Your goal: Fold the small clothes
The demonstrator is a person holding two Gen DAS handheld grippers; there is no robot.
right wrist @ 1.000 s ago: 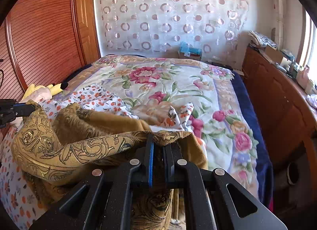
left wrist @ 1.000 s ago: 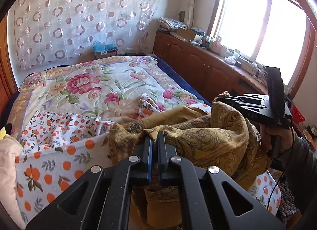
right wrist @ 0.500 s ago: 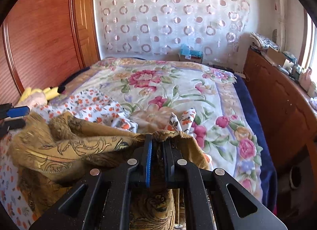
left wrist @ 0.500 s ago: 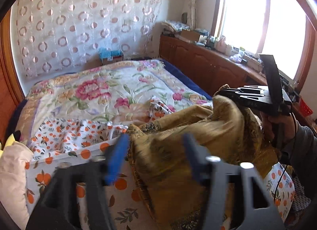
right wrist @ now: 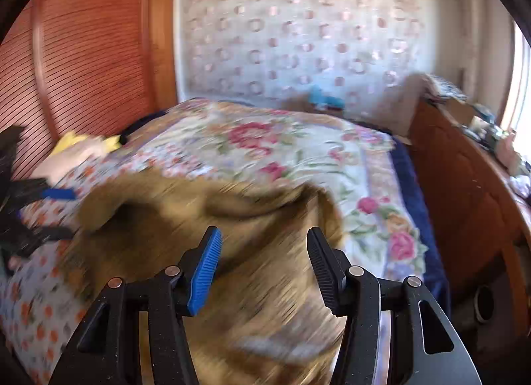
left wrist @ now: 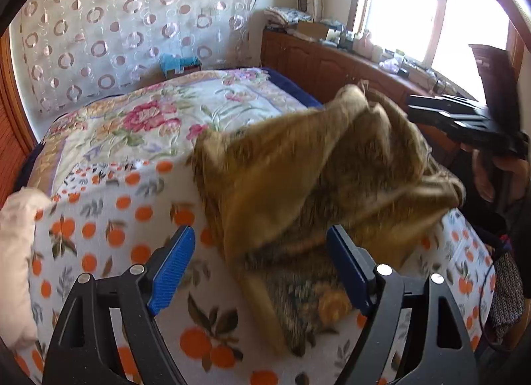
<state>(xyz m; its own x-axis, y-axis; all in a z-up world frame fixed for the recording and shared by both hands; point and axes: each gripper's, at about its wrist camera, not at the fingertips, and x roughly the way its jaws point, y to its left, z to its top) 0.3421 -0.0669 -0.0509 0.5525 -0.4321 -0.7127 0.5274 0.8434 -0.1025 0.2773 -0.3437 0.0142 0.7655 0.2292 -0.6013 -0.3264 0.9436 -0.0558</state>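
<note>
Mustard-gold patterned woven garment [left wrist: 318, 186] lies crumpled on the white orange-print cloth [left wrist: 109, 219] on the bed, mid-drop, blurred. Left gripper [left wrist: 262, 269]: jaws have just been opening, now wide apart, the garment's lower edge lies ahead between them but unpressed. Right gripper [right wrist: 262, 262]: jaws have just been opening, apart, fabric directly ahead and below, not clamped. The heap's long axis runs roughly from one gripper to the other. Both are near; judging by the frames, the left sits closer to a free edge for the next pinch.

Gold garment [right wrist: 205, 252] blurred (pattern unreadable).
</note>
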